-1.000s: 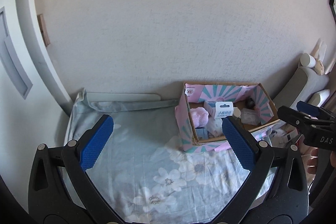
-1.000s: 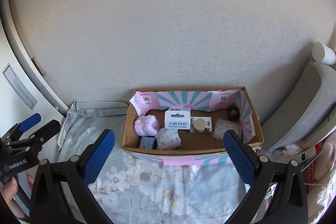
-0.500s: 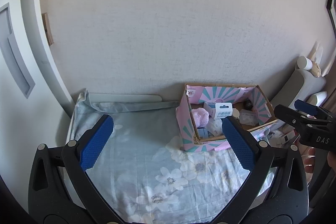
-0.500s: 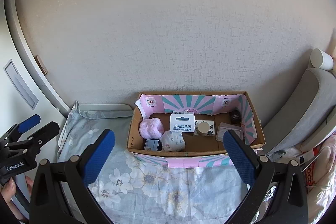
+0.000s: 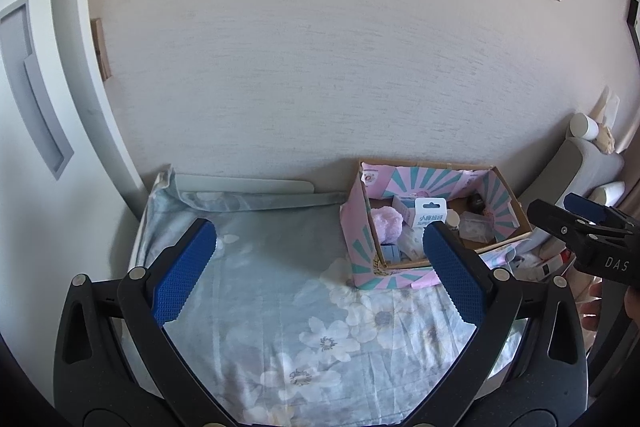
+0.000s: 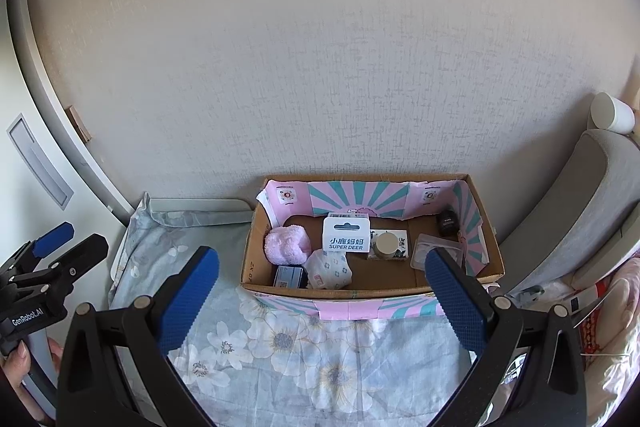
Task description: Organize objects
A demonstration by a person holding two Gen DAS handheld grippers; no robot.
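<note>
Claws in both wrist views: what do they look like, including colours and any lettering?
Each claw, left claw and right claw, has black plastic finger frames with silver rivets and blue knurled pads. Seen from the other side, the left one carries white "GenRobot.AI" lettering, the right one "DAS". No cables or sleeves show.

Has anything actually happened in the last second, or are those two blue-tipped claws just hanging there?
Both have pulled back and away: in each view the cardboard box looks smaller and farther off than a second ago. Nothing was grabbed or released. The left hand-held gripper and right hand-held gripper stay wide open and empty. The pink fluffy ball, the Super Deer package and the rest stay put in the box.
</note>
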